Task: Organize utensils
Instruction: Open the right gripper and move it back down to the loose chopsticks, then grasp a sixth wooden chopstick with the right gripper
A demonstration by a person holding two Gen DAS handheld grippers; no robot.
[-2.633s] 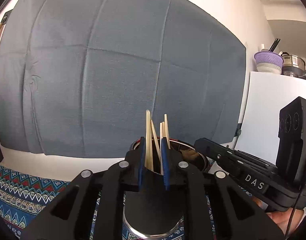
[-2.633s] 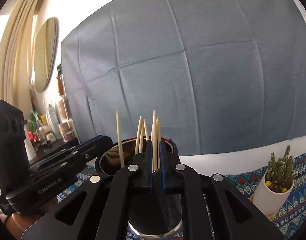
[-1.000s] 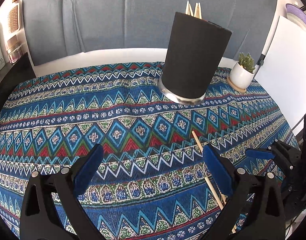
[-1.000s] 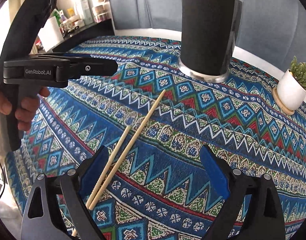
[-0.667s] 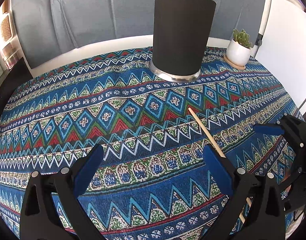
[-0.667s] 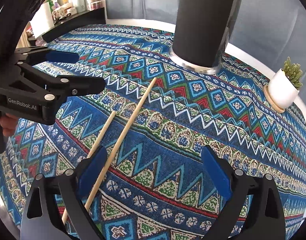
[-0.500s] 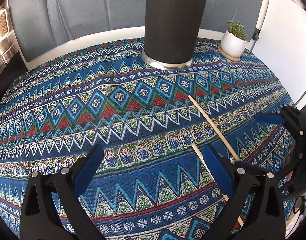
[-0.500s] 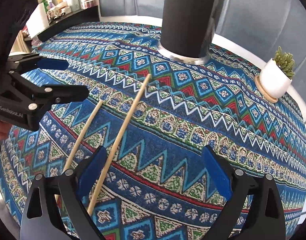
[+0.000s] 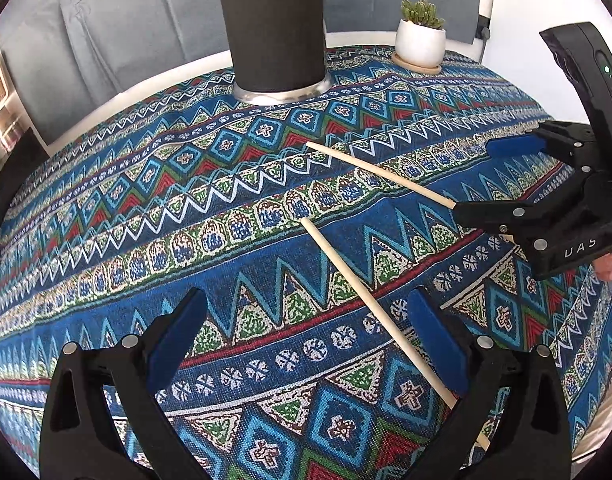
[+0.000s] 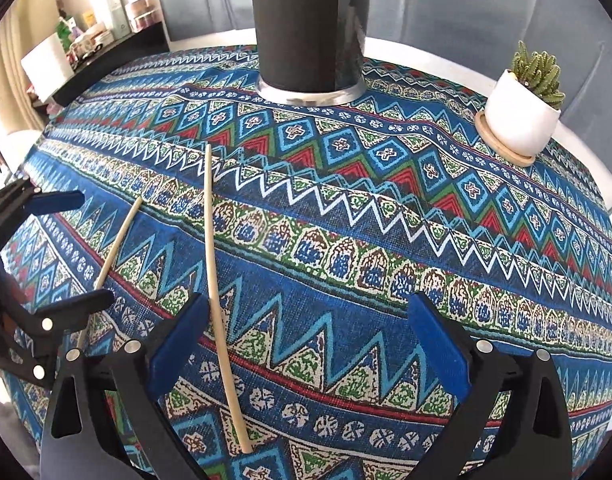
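I judge this to be the pick-up step: two loose chopsticks lie flat on the patterned cloth of the counter (image 9: 105, 208), well short of the tall black holder (image 9: 271, 24) they belong in, at the far side near a small potted plant (image 9: 420, 42).

My left claw (image 9: 306, 336) is wide open and holds nothing; the nearer chopstick (image 9: 358, 292) runs across the gap between its blue pads, passing under the right-hand pad, with no grip on it.

My right claw (image 10: 306, 340) is opening to its widest and is empty too; the longer chopstick (image 10: 215, 280) lies just inside its left pad, on the cloth.

Next, I think each claw must drop to the cloth and centre its stick before closing. The sticks are thin and round, so they may roll or slip out. Then lift, tip upright and lower into the holder.
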